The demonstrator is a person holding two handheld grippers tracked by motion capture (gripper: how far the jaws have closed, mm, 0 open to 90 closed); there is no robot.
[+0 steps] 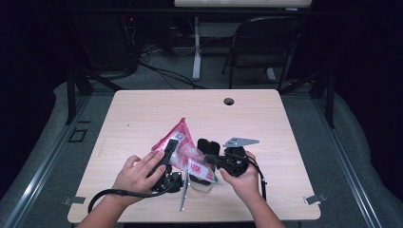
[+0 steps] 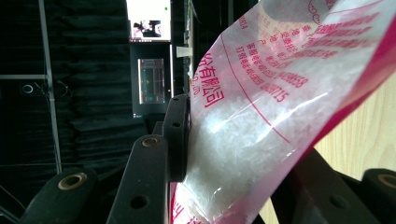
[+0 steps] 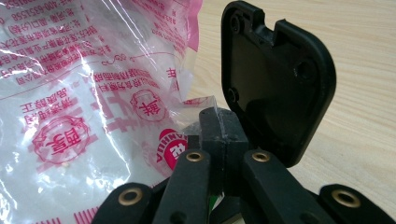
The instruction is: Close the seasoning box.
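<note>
Two hand-held grippers clamp one pink bag (image 1: 186, 153), left (image 1: 167, 156) on its body, right (image 1: 209, 160) on a corner, print blurred.

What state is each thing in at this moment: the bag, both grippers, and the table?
Bag: sealed-looking, white granules inside, lifted and slanted, gripped at both ends.
Left gripper: jaws shut on the bag's filled body.
Right gripper: jaws shut on the bag's thin plastic edge.
Table: bare light wood around the bag.

Glossy clear-and-pink plastic bag (image 1: 183, 149) on a matt pale wood table (image 1: 142, 114).
</note>
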